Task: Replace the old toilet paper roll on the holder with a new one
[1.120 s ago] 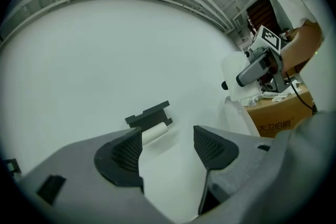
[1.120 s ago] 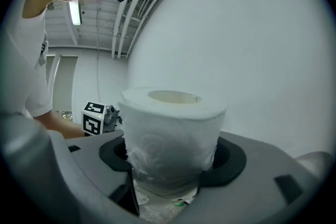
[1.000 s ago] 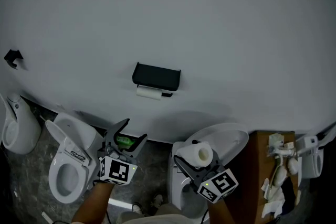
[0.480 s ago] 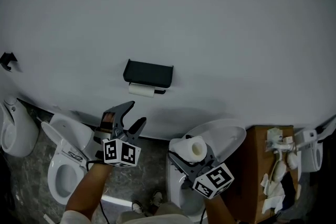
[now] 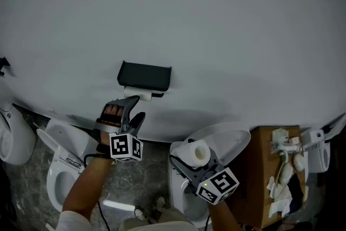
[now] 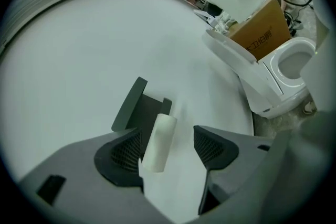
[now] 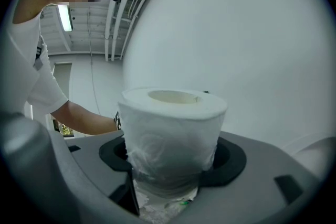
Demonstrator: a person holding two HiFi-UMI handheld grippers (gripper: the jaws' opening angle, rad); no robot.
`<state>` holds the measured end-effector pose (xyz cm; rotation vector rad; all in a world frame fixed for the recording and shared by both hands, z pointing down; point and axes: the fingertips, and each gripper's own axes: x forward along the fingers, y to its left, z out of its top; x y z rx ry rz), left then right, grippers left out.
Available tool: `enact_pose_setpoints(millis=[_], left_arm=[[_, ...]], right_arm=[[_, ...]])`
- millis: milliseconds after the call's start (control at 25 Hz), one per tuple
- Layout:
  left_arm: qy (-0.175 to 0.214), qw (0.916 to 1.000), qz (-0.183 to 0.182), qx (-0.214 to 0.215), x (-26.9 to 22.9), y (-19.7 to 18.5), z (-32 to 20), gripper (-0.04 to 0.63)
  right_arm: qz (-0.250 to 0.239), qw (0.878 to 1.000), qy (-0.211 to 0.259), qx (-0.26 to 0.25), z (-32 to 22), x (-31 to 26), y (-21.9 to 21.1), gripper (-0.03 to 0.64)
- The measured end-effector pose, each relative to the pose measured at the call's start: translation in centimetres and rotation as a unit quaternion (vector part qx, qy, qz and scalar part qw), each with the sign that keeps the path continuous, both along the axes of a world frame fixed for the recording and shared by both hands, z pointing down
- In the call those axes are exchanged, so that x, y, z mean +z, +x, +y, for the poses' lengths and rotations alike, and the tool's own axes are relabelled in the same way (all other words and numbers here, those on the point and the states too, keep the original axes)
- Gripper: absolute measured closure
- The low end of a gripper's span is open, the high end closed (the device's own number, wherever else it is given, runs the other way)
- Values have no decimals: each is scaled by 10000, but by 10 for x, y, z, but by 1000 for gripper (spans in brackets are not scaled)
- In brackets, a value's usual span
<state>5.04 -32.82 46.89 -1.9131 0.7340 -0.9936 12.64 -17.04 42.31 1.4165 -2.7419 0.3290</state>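
Observation:
A black holder [image 5: 145,76] hangs on the white wall with the thin, nearly spent old roll [image 5: 132,92] under it. My left gripper [image 5: 131,109] is raised just below that roll, jaws open. In the left gripper view the old roll [image 6: 159,135] stands ahead between the two open pads [image 6: 125,150], touching neither, with the holder [image 6: 135,107] behind it. Lower right, my right gripper [image 5: 190,159] is shut on a full new toilet paper roll [image 5: 194,153]. In the right gripper view the new roll [image 7: 170,131] stands upright, pinched between both pads.
An open toilet [image 5: 64,166] stands at lower left, and another toilet with its lid [image 5: 230,137] raised sits under my right gripper. A brown cardboard box [image 5: 264,170] with white fittings stands at right. A urinal [image 5: 10,138] hangs at far left.
My left gripper has risen toward the holder and rolled, so its jaws now flank the old roll. The right gripper with the new roll has barely shifted.

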Motion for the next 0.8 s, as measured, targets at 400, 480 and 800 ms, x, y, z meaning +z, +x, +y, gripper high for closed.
enact_pose_setpoints(millis=[400, 480, 800], left_arm=[[148, 9985, -515, 51, 4, 14, -26, 305], [152, 9980, -611, 32, 7, 16, -30, 305], [126, 9951, -981, -94, 17, 18, -48, 309]], right_arm=[[-2, 9999, -102, 74, -2, 9, 9, 311], [-4, 9999, -116, 89, -2, 11, 12, 311], [-21, 9998, -176, 107, -4, 15, 18, 311]])
